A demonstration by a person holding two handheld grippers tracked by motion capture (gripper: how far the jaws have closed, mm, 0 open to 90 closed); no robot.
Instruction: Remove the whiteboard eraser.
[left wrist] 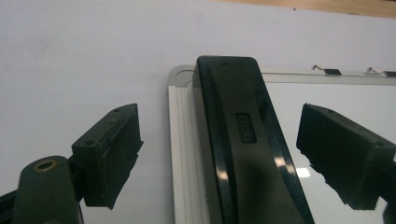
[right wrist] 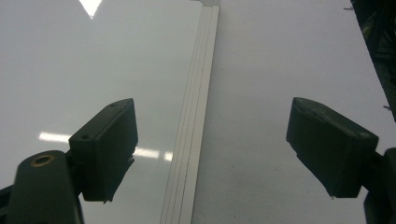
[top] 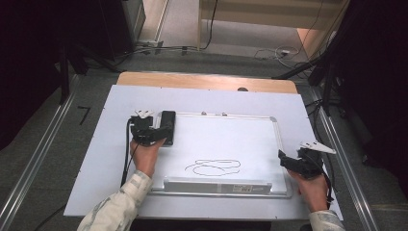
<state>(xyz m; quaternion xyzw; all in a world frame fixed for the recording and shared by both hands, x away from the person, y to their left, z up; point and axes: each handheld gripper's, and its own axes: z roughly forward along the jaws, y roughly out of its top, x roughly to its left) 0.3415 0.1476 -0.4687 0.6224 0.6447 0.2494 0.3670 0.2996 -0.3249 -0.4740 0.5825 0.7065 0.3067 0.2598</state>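
A black whiteboard eraser (top: 168, 120) lies on the top-left corner of a framed whiteboard (top: 276, 139). A black scribble (top: 213, 167) is drawn on the board's lower middle. My left gripper (top: 162, 134) is at the eraser. In the left gripper view the eraser (left wrist: 238, 135) lies lengthwise between the jaws of the left gripper (left wrist: 219, 126), with a gap on each side, so the gripper is open. My right gripper (top: 285, 160) rests open at the board's right edge. The right gripper (right wrist: 212, 112) has its jaws on either side of the board's frame strip (right wrist: 196, 130) and holds nothing.
The whiteboard lies on a white sheet (top: 110, 159) that covers a wooden table (top: 207, 81). A silver pen tray (top: 216, 185) runs along the board's near edge. Metal rails (top: 43, 154) flank the table, and cables (top: 279, 52) lie on the floor beyond it.
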